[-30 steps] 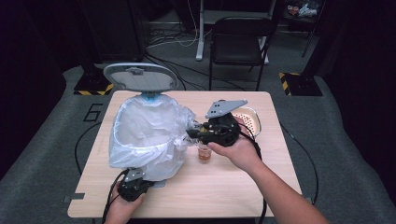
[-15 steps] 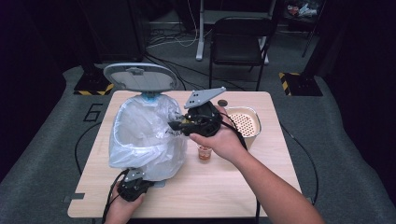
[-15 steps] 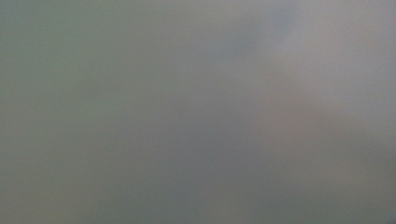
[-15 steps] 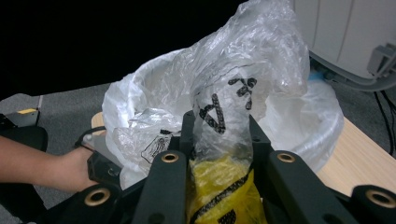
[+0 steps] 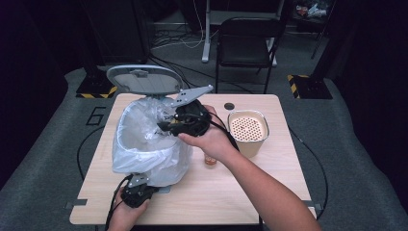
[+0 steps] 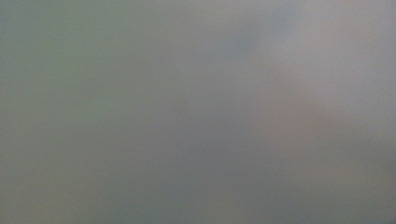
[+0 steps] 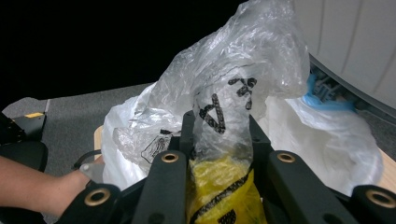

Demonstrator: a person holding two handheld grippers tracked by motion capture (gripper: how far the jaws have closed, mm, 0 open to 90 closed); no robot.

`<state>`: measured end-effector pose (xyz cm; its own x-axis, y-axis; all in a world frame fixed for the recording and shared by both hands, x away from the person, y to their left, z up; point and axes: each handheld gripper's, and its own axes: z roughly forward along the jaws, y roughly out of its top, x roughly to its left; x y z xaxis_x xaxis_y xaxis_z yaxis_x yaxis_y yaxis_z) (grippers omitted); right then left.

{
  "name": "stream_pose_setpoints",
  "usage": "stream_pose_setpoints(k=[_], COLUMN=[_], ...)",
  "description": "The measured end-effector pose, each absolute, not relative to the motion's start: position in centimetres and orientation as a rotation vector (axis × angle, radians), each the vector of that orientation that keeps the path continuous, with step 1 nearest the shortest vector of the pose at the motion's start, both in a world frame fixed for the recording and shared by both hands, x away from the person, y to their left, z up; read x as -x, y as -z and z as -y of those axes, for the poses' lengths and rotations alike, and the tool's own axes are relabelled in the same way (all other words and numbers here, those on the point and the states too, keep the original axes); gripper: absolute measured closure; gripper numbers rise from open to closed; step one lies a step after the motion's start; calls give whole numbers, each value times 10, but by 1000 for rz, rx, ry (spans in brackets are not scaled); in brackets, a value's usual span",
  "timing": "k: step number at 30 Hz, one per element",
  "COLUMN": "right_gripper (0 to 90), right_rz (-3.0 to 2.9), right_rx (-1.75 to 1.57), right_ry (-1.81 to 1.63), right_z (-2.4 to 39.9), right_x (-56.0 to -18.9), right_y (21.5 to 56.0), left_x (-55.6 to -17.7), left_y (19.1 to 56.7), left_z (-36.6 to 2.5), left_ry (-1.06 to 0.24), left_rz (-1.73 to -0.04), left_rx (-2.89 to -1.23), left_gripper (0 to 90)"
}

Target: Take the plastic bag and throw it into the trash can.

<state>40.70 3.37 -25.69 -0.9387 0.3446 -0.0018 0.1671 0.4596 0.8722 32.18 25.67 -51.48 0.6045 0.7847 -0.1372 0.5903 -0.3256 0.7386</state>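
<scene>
A bin lined with a white plastic bag (image 5: pixel 139 151) stands at the table's left, its grey lid (image 5: pixel 144 79) raised. My right gripper (image 5: pixel 164 126) hovers over the bin's opening. In the right gripper view, my right gripper (image 7: pixel 219 135) is shut on a crumpled wrapper (image 7: pixel 224 186) that is clear and yellow with black print. The bag (image 7: pixel 327 135) lies just beyond it. My left gripper (image 5: pixel 137 192) sits at the foot of the bin near the table's front edge, its jaws hidden against the bin's base. The left gripper view is a grey blur.
A beige container with a perforated top (image 5: pixel 248 127) stands at the right of the table (image 5: pixel 269 192). A small amber jar (image 5: pixel 210 159) sits just below my right wrist. A black folding chair (image 5: pixel 248 38) stands behind the table.
My right gripper has moved left and slightly up with the wrapper, from above the amber jar to over the bin's opening. The left hand has stayed put.
</scene>
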Motion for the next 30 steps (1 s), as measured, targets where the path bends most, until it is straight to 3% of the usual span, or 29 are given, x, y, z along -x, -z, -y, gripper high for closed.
stream_pose_setpoints(k=[8,12,14,18,21,30], right_gripper=[748,703,622,346,266,347], right_rz=[-2547,-2548,-2538,-2513,-2471,-2451], right_rx=[-449,-478,-489,-551,-574,-548], right_ry=[-1445,-1415,-1413,-1401,-1413,-1436], right_z=[-61,-72,-75,-79,-77,-56], right_x=[-417,-423,-427,-429,-428,-415], right_y=[266,275,278,284,283,278], left_x=[-322,-322,-322,-322,-322,-322], left_y=[515,515,515,515,515,515], left_z=[-257,-257,-257,-257,-257,-257], left_ry=[-312,-311,-310,-309,-309,-306], left_rz=[-1084,-1084,-1083,-1083,-1083,-1085], left_rx=[-2041,-2040,-2039,-2038,-2038,-2031], left_gripper=[900,900,900,900,900,900])
